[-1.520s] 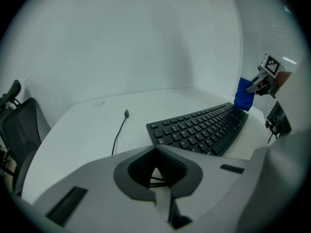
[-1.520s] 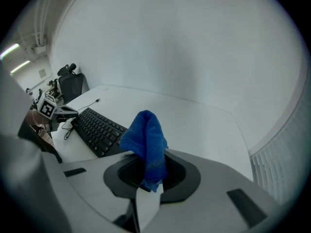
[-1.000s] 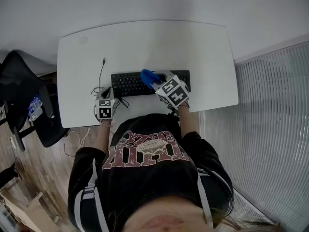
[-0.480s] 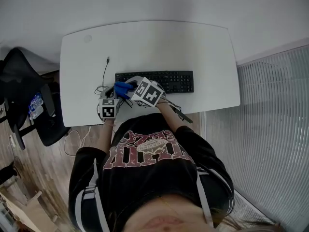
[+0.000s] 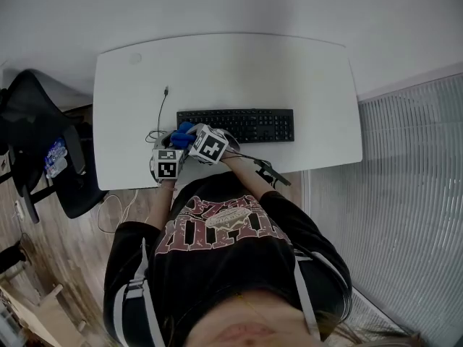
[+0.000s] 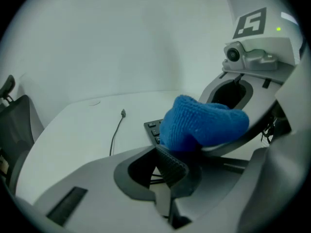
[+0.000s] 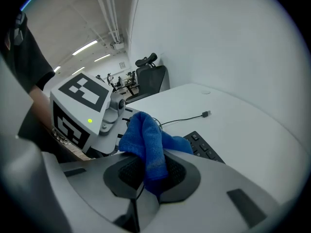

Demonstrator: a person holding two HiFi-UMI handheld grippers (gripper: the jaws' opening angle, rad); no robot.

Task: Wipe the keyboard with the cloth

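Note:
A black keyboard point(image 5: 242, 125) lies across the front of the white desk point(image 5: 224, 67). My right gripper point(image 5: 186, 137) is shut on a blue cloth point(image 5: 180, 135) and holds it at the keyboard's left end. In the right gripper view the cloth point(image 7: 146, 140) bulges up from between the jaws, with the keyboard's corner point(image 7: 203, 146) just beyond. My left gripper point(image 5: 168, 144) sits right beside it at the desk's front edge. In the left gripper view its jaws look closed with nothing between them, and the cloth point(image 6: 201, 123) hangs just past their tips.
A thin black cable point(image 5: 160, 110) with a loose plug runs back across the desk from the keyboard's left end. A black office chair point(image 5: 32, 147) stands left of the desk. The desk's front edge is close under both grippers.
My right gripper has carried the cloth leftwards along the keyboard, from its middle to its left end beside the left gripper. The left gripper has barely moved.

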